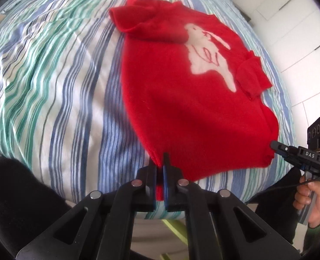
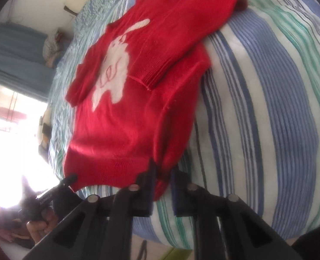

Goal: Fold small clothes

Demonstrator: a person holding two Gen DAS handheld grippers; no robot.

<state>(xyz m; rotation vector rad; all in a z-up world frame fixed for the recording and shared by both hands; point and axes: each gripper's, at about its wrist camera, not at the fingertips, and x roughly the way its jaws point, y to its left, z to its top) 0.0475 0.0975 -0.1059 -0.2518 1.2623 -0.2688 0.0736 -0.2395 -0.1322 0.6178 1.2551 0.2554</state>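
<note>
Both grippers pinch the red sweater's hem at the bed edge.
L gripper (image 1: 160, 164) clamps one hem corner; R gripper (image 2: 162, 173) grips the other w/ a wider gap. Sweater (image 1: 181, 99) lies flat on striped bed (image 1: 51, 82), white rabbit (image 1: 209, 54) up, both sleeves folded in.

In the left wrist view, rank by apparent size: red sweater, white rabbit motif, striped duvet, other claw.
1. striped duvet
2. red sweater
3. white rabbit motif
4. right claw, though nearness makes 3 versus 4 unsure.
</note>
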